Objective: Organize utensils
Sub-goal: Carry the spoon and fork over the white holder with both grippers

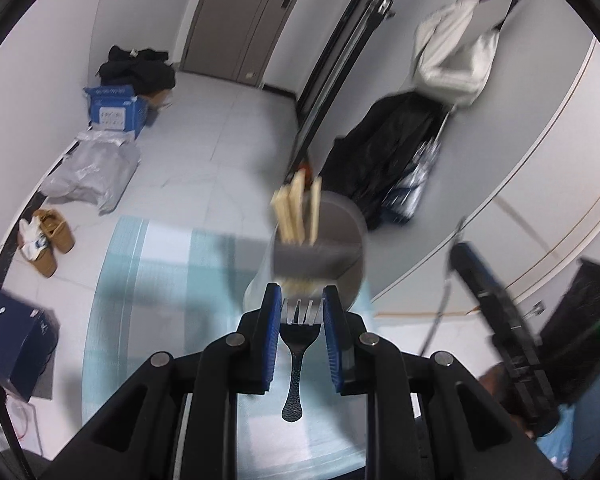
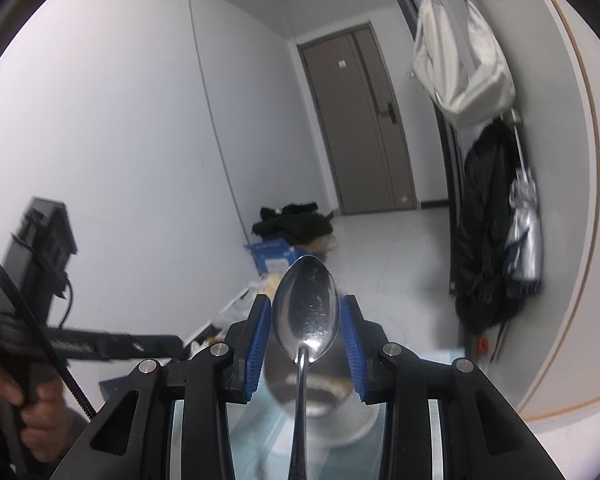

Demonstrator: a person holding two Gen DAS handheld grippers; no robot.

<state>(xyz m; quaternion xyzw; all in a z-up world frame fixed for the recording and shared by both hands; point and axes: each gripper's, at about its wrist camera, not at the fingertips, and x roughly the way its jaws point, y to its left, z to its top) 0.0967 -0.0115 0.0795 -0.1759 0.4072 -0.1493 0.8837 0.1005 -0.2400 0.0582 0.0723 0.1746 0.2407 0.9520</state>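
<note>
My left gripper is shut on a fork. Its silver tines sit between the blue pads and its black handle hangs back toward the camera. Just beyond it, over a pale blue striped mat, stands a grey utensil holder with wooden chopsticks in it, blurred. My right gripper is shut on a metal spoon, bowl up between the pads and handle running down toward the lens. The holder shows blurred behind the spoon.
The other gripper appears at the right of the left wrist view. On the floor lie shoes, a grey bag and a blue box. A dark coat and a white bag hang on the right wall. A hand holds the left gripper's grip.
</note>
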